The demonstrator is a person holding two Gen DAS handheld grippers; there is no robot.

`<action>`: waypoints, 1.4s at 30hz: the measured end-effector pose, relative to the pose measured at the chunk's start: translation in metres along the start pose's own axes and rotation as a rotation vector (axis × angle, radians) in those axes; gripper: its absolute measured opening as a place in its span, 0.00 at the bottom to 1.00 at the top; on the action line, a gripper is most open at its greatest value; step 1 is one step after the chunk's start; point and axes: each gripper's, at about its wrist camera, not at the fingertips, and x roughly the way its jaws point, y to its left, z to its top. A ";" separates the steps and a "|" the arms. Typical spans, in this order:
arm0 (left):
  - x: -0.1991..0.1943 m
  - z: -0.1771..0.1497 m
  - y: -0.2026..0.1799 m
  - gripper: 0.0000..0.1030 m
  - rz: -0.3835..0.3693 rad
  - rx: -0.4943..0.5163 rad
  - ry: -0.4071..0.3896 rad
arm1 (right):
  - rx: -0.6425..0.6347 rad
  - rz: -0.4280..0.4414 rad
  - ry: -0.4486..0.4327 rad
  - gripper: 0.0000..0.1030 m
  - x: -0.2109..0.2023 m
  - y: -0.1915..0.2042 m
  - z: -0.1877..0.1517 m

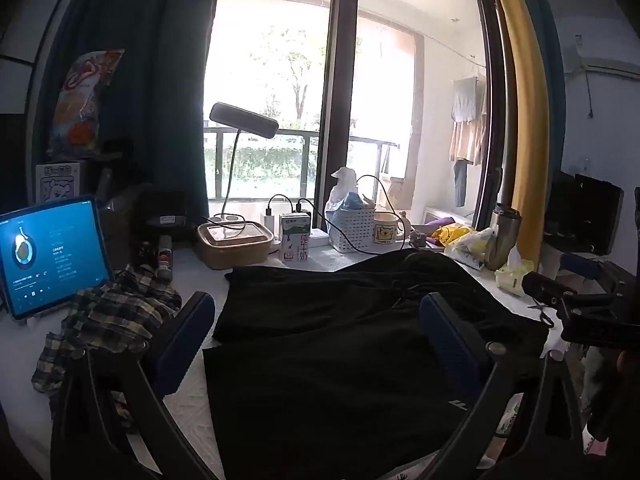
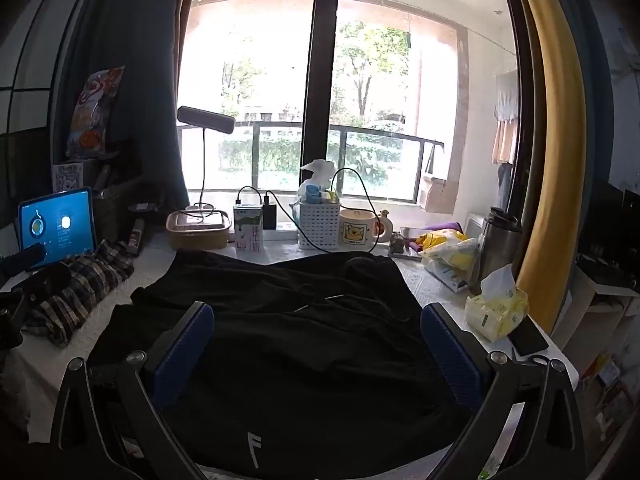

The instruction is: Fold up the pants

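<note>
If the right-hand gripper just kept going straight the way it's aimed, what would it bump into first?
Most likely the black pants spread on the table: the open right gripper tilts slightly down over them. The mug stands farther back.

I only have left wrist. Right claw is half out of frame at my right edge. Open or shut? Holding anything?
Observer: The right claw is open, fingers wide apart over the black pants, gripping nothing.
Operator: Anything near the right table edge to avoid?
Observer: A dark phone lies beside the yellow tissue pack, close to that edge.
Operator: I see a pale mark on the pants, unreadable.
Observer: It is a white F logo, on the cloth nearest the right camera, low between the fingers.
</note>
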 end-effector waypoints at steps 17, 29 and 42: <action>-0.002 0.001 0.000 0.98 0.008 -0.009 -0.002 | 0.000 0.013 0.003 1.00 -0.001 0.002 0.002; -0.002 0.001 0.001 0.98 0.010 -0.011 -0.003 | -0.002 0.016 0.007 1.00 0.000 0.003 0.001; -0.005 0.001 -0.001 0.98 0.014 -0.010 -0.010 | -0.002 0.017 0.008 1.00 0.000 0.003 0.001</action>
